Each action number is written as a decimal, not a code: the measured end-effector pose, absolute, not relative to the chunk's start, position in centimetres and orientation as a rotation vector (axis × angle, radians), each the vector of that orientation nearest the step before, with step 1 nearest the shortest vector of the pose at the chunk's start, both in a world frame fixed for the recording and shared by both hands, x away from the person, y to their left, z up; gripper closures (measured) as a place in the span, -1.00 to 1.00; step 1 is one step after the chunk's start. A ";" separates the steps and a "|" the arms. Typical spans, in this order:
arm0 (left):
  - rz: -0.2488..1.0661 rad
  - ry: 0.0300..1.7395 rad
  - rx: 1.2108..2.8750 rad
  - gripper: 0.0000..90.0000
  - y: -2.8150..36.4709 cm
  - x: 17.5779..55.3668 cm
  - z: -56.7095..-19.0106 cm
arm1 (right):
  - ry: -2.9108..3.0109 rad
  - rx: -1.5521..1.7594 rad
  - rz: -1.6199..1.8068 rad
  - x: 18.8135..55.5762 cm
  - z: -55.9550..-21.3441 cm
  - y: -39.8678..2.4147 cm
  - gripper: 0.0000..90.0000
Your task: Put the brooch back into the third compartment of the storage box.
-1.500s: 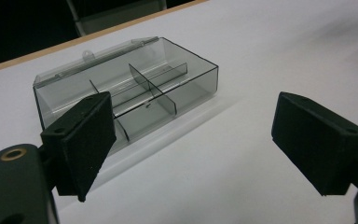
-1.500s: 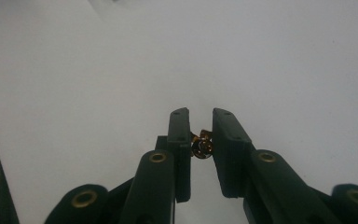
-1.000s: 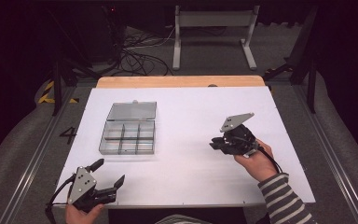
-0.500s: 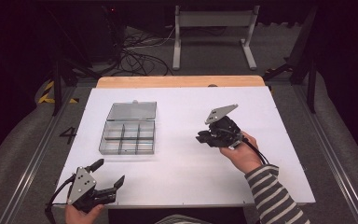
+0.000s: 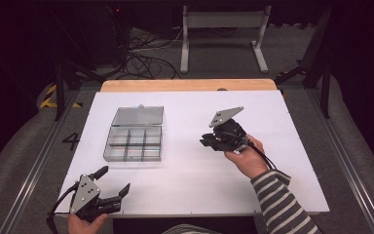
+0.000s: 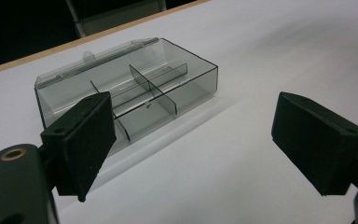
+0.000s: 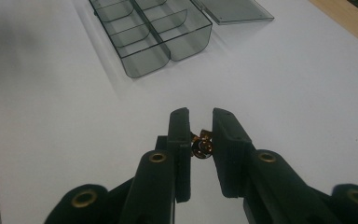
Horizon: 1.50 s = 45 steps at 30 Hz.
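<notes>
box (image 5: 134, 136): we see smoky clear grey plastic
small part (image 7: 201, 145): brass-gold, we think; it is half hidden
right gripper (image 7: 200, 126): black jaws
left gripper (image 5: 113, 187): black, grey plate
sleeve (image 5: 282, 204): grey-and-dark stripes
table (image 5: 272, 122): white, wooden edge

Left gripper (image 5: 108, 192) rests low at the near table edge, jaws spread wide, nothing between them. Right gripper (image 5: 205, 142) (held in a striped-sleeved arm) is raised mid-table, jaws closed on a small brass part (image 7: 201, 146).
</notes>
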State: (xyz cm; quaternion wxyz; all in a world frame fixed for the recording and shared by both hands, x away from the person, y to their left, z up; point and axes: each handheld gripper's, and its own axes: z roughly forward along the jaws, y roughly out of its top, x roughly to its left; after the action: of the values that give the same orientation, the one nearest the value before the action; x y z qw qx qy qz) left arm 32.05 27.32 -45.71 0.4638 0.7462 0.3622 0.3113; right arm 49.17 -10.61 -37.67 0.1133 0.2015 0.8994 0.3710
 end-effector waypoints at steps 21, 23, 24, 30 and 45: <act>0.768 0.893 1.833 -0.68 27.5 31.8 -45.7 | 2.651 0.526 1.101 50.9 -37.8 -6.0 0.74; 0.769 0.891 1.834 -0.68 27.5 31.7 -45.7 | 2.658 0.527 1.097 51.3 -38.0 -5.5 0.74; 0.768 0.890 1.834 -0.68 27.5 31.7 -45.7 | 2.659 0.526 1.091 51.4 -38.1 -5.3 0.74; 0.766 0.890 1.833 -0.68 27.5 31.8 -45.7 | 2.657 0.536 1.098 52.1 -38.7 -4.1 0.74; 0.766 0.887 1.833 -0.68 27.5 31.8 -45.7 | 2.660 0.589 1.206 53.6 -39.7 -1.9 0.74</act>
State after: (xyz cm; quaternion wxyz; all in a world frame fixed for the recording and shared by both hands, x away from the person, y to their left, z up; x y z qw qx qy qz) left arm 31.83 27.45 -45.66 0.4644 0.7461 0.3610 0.3119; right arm 53.55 -1.92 -39.74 0.0809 0.1971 0.8898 0.4035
